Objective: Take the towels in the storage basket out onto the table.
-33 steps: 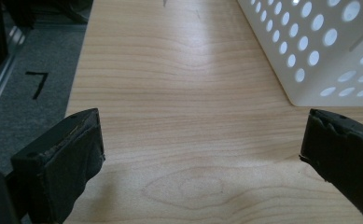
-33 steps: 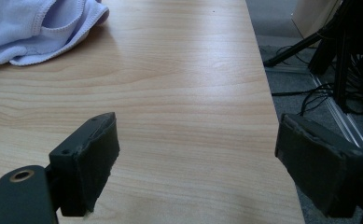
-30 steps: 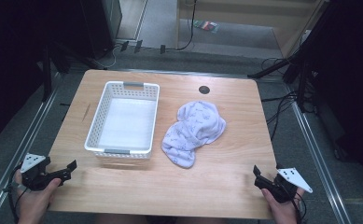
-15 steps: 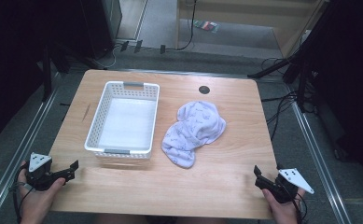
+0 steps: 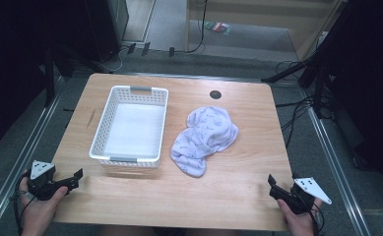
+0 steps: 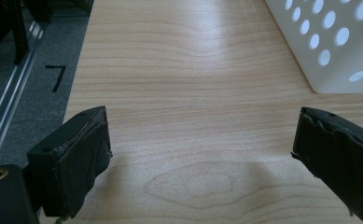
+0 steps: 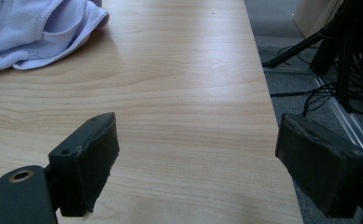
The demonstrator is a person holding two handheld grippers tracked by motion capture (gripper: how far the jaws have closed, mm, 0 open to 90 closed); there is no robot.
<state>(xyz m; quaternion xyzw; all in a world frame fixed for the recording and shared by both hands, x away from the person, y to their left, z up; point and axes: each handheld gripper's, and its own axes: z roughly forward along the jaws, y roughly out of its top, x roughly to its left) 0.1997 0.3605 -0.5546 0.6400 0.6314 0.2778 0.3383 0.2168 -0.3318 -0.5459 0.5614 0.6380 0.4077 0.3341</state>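
One wooden counter (image 5: 238, 182) carries everything; its near half is bare wood from the left edge to the right. One small dark round hole (image 5: 215, 94) sits near its far edge.

One white perforated basket (image 5: 105, 128) stands on the left half, long side running away from the person, nothing in it. Its near corner shows in the left gripper view, ahead and to the right of the jaws.

One pale lilac garment (image 5: 204, 140), crumpled in a heap, lies just right of the basket, close to it but apart, well clear of the counter's right edge.

Two tools. The left tool (image 5: 73, 178) is held at the near left corner, jaws wide apart with only bare wood between them; they have just closed in a little. The right tool (image 5: 272, 185) is held at the near right corner, jaws spread over the counter's right edge, nothing between them; the garment lies ahead and to its left.

Around the counter: metal rails, dark stands and cables on the floor.
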